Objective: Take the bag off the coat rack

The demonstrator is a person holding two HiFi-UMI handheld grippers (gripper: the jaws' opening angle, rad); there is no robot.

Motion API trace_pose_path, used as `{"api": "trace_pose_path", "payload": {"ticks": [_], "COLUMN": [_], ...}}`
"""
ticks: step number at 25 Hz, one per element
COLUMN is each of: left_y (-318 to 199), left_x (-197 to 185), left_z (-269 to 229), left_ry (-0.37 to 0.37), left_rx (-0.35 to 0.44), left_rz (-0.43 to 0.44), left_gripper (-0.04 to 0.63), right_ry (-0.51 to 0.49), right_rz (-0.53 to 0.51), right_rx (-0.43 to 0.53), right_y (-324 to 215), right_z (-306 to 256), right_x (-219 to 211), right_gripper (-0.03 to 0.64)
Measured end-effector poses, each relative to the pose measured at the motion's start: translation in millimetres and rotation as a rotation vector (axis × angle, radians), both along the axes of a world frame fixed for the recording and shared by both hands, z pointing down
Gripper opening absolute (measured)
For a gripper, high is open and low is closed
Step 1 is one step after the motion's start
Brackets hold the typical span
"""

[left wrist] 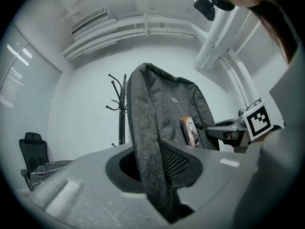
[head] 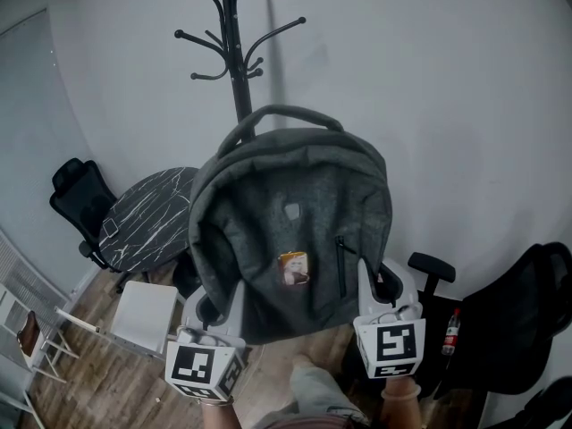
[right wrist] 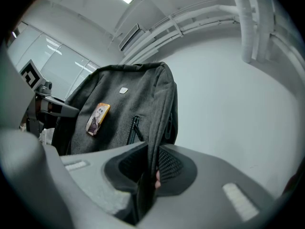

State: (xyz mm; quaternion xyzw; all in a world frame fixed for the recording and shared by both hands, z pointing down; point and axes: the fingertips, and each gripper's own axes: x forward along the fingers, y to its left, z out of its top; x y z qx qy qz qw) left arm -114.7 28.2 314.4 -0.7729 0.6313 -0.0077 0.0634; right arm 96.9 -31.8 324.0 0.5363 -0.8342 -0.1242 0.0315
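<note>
Left gripper (left wrist: 155,175) is clamped narrow on the bag's (head: 286,204) left side edge, with grey fabric pinched between its jaws. Right gripper (right wrist: 150,175) is clamped narrower still on the right side edge, in the same way.

Position: the bag hangs upright between the 2 grippers, in front of the coat rack (head: 234,34). Its top handle (head: 281,113) sits below the rack's hooks and appears free of them, though the head view overlaps handle and pole, so contact cannot be fully ruled out.

Risks:
1. Both grips sit low on the sides, so the upper bag has no support and could fold forward or sag.
2. Only thin fabric is held. A jerk or uneven pull could slide it out of 1 gripper and leave the load swinging on the other.
3. Raising the bag could catch the handle on a hook and rock the rack.

Containers: the bag's front pocket zip (head: 340,266) looks shut. Nothing inside the bag is visible, so its contents are unknown. A small picture tag (head: 293,268) is fixed outside.
</note>
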Motion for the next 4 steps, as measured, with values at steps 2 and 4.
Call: {"api": "trace_pose_path", "payload": {"ticks": [2, 4], "left_y": [-1.8, -3.3], "left_x": [-1.0, -1.7], "left_z": [-1.1, -2.6], "left_ry": [0.002, 0.006], "left_rx": [0.0, -0.003], "left_rz": [-0.002, -0.008], "left_gripper": [0.084, 0.084], "right_ry": [-0.001, 0.0], "right_rz": [0.0, -0.002], "right_rx": [-0.001, -0.001], "right_y": [-1.9, -3.3], "right_z": [0.3, 0.9], "right_x": [-1.3, -2.4], "right_gripper": [0.044, 0.044]}}
